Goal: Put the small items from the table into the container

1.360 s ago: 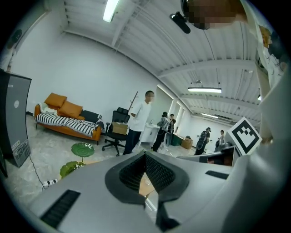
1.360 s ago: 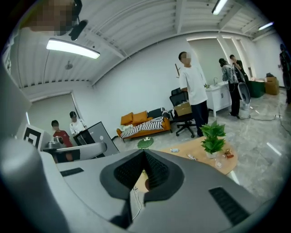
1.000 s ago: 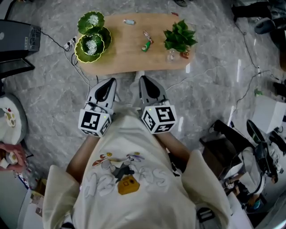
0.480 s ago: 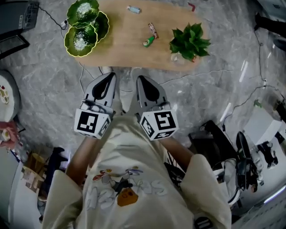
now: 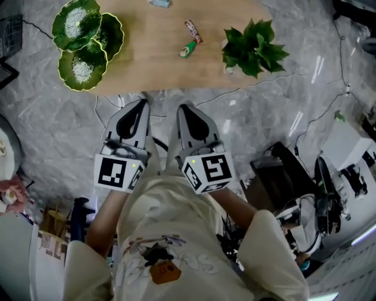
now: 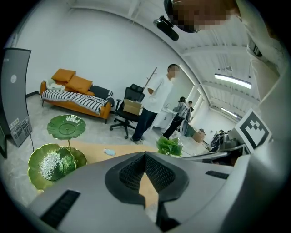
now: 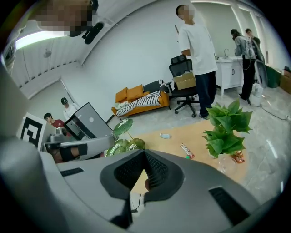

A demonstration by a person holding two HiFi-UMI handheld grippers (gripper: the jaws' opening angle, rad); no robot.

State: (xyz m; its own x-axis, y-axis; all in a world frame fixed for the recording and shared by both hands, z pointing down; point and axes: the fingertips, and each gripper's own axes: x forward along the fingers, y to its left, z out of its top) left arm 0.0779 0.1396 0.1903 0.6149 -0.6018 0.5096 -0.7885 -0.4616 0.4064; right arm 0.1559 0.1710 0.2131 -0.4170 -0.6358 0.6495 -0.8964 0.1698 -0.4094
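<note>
Head view: the left gripper point(image 5: 143, 103) and the right gripper point(image 5: 183, 108) are side by side above the marble floor point(image 5: 59, 129), short of the wooden table's point(image 5: 153, 70) near edge. Both have their jaws closed and carry nothing. Well ahead of them on the table lie a snack bar point(image 5: 192, 31), a small green item point(image 5: 187, 49) just beside it, and a pale blue item point(image 5: 160, 3) at the far edge. The green lotus-leaf container point(image 5: 82, 41) stands at the table's left end, and a potted plant point(image 5: 254, 47) stands at its right.

Left gripper view: the pads meet at the tip and are empty. The container is beyond them to the left, and the pale blue item is apart, ahead.

Right gripper view: the jaws are pressed together with nothing held. The snack bar and green item lie beyond the tips to the right, near the plant.
</note>
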